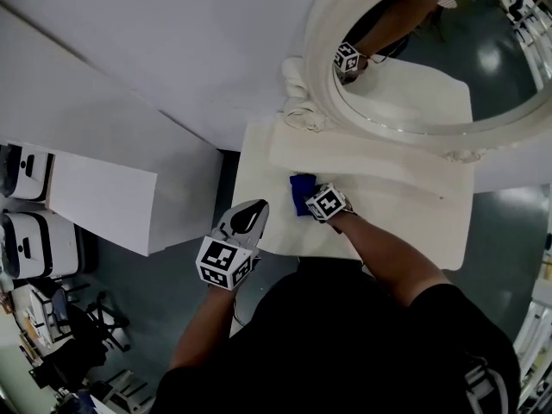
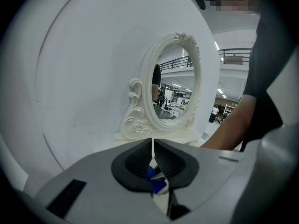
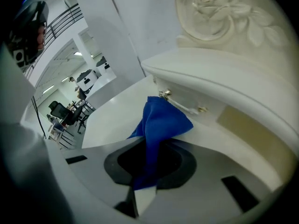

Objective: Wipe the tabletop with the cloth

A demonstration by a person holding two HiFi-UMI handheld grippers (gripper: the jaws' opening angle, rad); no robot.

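White tabletop (image 1: 414, 222), ornate mirror (image 1: 448, 50) behind cloth (image 1: 301, 193)

**Head view:** the camera looked steeply down from above the person onto the whole tabletop (image 1: 431, 214) and the oval mirror (image 1: 321, 50), from some way off.

**Left gripper view:** the camera rode behind the left gripper (image 2: 153, 143), low at the table's near edge, and faced across to the mirror, which stood farther off.

**Right gripper view:** the camera rode behind the right gripper (image 3: 150, 146), close over the tabletop. It faced the blue cloth (image 3: 161, 118) and the mirror's carved base, both very near.

All three views shared the mirror and the cloth.
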